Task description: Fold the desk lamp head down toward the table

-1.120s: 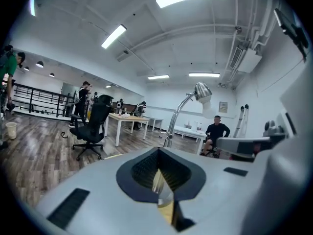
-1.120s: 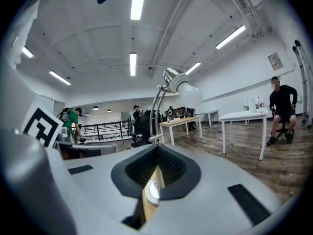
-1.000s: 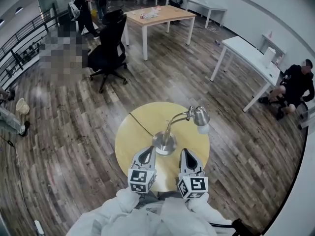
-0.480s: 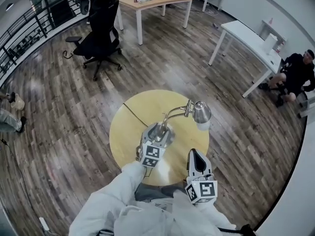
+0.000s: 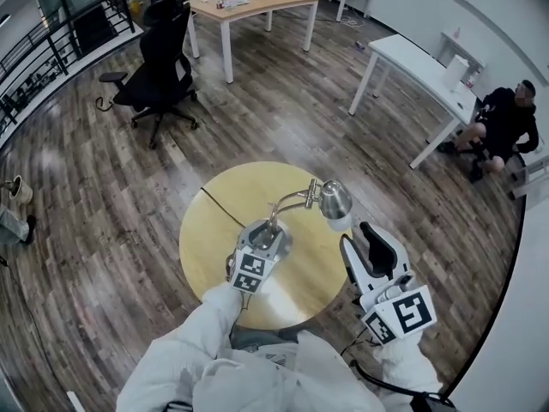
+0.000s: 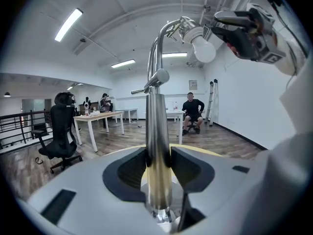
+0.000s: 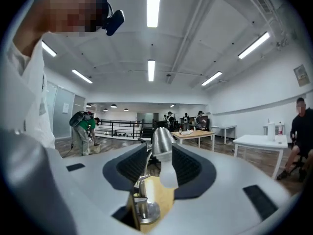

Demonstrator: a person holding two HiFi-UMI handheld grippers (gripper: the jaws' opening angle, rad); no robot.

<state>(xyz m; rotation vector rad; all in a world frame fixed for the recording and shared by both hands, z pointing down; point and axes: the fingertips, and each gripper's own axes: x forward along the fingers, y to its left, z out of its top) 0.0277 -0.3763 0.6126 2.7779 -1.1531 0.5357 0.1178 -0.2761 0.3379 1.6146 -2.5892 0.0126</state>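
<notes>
A silver desk lamp stands on the round yellow table (image 5: pixel 206 247). Its stem (image 6: pixel 157 131) curves up to the lamp head (image 5: pixel 334 200), which carries a white bulb (image 6: pixel 203 50). My left gripper (image 5: pixel 262 232) is low at the lamp base. Its jaws are closing, and both pads touch the stem between them (image 6: pixel 158 155). My right gripper (image 5: pixel 356 234) is raised to the right of the lamp, and its jaws are opening. In the right gripper view the lamp head (image 7: pixel 161 138) shows between the jaws (image 7: pixel 160 153) with a gap on each side. The base (image 7: pixel 144 212) shows below.
The lamp's dark cord (image 5: pixel 219 206) runs across the table to its far left edge. On the wood floor beyond are a black office chair (image 5: pixel 159 67), a wooden table (image 5: pixel 249 3) and a white table (image 5: pixel 420 67). A person (image 5: pixel 506 123) sits at far right.
My left gripper went forward and down to the lamp's stem and has stayed there. My right gripper rose from the table's near edge toward the lamp head, and its jaws parted.
</notes>
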